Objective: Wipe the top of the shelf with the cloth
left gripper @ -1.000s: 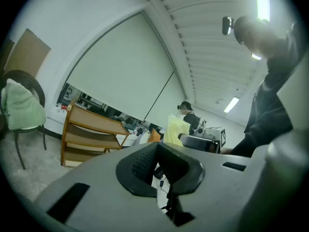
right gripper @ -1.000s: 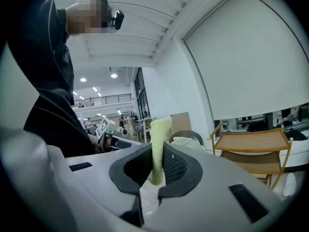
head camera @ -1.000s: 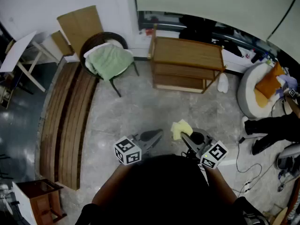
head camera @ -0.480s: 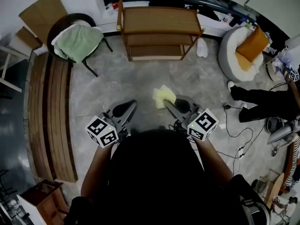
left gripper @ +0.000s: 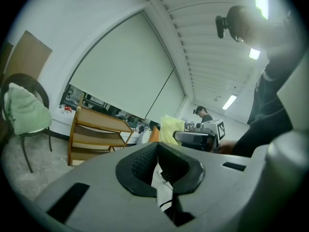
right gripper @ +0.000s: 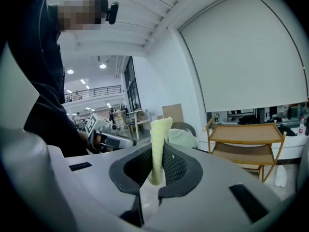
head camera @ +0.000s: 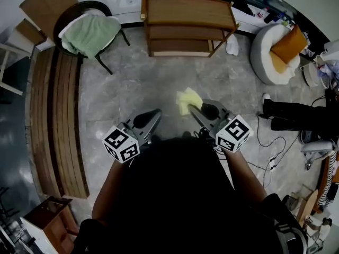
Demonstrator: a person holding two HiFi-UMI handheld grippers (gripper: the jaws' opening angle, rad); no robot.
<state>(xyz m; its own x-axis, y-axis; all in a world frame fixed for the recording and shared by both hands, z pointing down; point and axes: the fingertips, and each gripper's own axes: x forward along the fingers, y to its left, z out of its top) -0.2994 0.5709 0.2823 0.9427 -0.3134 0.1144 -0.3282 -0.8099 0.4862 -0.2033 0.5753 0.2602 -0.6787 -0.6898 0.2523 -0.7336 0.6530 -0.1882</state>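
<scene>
The wooden shelf (head camera: 190, 10) stands by the far wall, its top bare; it also shows in the right gripper view (right gripper: 246, 132) and the left gripper view (left gripper: 96, 124). A yellow cloth (head camera: 187, 100) hangs from my right gripper (head camera: 197, 111), held above the floor well short of the shelf. In the right gripper view the cloth (right gripper: 159, 139) stands pinched between the jaws of that gripper (right gripper: 157, 161). My left gripper (head camera: 150, 118) is beside it, jaws together with nothing in them (left gripper: 157, 153).
A dark chair with a green towel (head camera: 89, 33) stands left of the shelf. Long wooden planks (head camera: 53, 115) lie along the left. A white pouf with an orange cushion (head camera: 278, 49) and a seated person's legs (head camera: 296, 116) are at the right, with cables on the floor.
The shelf has slid toward the top of the head view and sits more centred. Both grippers keep their pose, the cloth still in the right one.
</scene>
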